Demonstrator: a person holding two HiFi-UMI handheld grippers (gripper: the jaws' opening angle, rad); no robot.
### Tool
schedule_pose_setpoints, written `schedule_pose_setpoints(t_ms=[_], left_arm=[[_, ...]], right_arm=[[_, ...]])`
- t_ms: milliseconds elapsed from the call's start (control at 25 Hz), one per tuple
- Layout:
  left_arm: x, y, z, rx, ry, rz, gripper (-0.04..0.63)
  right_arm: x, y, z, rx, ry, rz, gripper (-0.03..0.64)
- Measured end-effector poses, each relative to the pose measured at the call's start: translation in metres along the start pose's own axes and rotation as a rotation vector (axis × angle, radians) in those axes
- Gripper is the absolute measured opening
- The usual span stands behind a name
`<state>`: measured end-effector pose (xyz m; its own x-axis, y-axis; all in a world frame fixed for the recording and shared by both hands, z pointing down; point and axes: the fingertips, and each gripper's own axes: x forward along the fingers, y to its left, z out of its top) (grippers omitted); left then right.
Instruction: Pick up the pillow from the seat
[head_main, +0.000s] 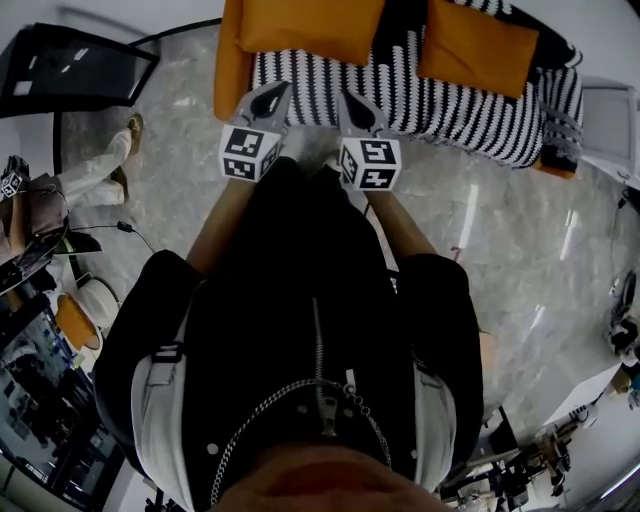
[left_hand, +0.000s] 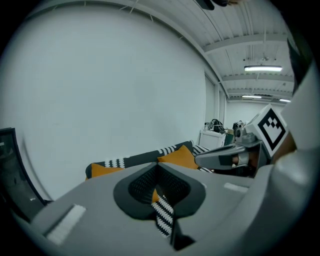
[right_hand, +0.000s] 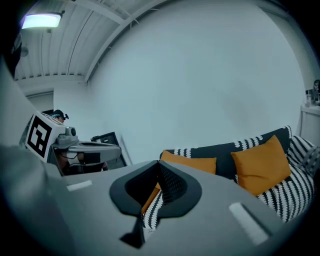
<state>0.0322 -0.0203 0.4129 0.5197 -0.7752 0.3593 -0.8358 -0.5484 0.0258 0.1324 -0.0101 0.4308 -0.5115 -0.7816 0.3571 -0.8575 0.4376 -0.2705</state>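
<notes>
The left gripper (left_hand: 159, 187) is shown with its jaws pressed together, nothing gripped. Beyond it, a striped sofa (left_hand: 142, 157) bearing an orange pillow (left_hand: 180, 157) and a second orange pillow (left_hand: 102, 170) is seen against a white wall (left_hand: 110, 85). The right gripper (left_hand: 205, 160) is held alongside.

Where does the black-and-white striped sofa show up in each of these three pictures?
Head view: the striped sofa runs along the top edge.
Left gripper view: low in the middle, seen from the front.
Right gripper view: lower right, running out of the picture.
Shared landmark: the orange pillows lying on it.
</notes>
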Motion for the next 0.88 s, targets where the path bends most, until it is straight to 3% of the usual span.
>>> schedule_pose_setpoints(t_ms=[440, 880], left_arm=[[0.037, 0.025, 0.010, -0.031, -0.012, 0.049, 0.009], [0.097, 0.067, 0.021, -0.087, -0.011, 0.027, 0.009]], right_arm=[[0.038, -0.027, 0.018, -0.016, 0.026, 0.030, 0.003], [0.089, -0.065, 0.044, -0.016, 0.052, -0.029, 0.003]])
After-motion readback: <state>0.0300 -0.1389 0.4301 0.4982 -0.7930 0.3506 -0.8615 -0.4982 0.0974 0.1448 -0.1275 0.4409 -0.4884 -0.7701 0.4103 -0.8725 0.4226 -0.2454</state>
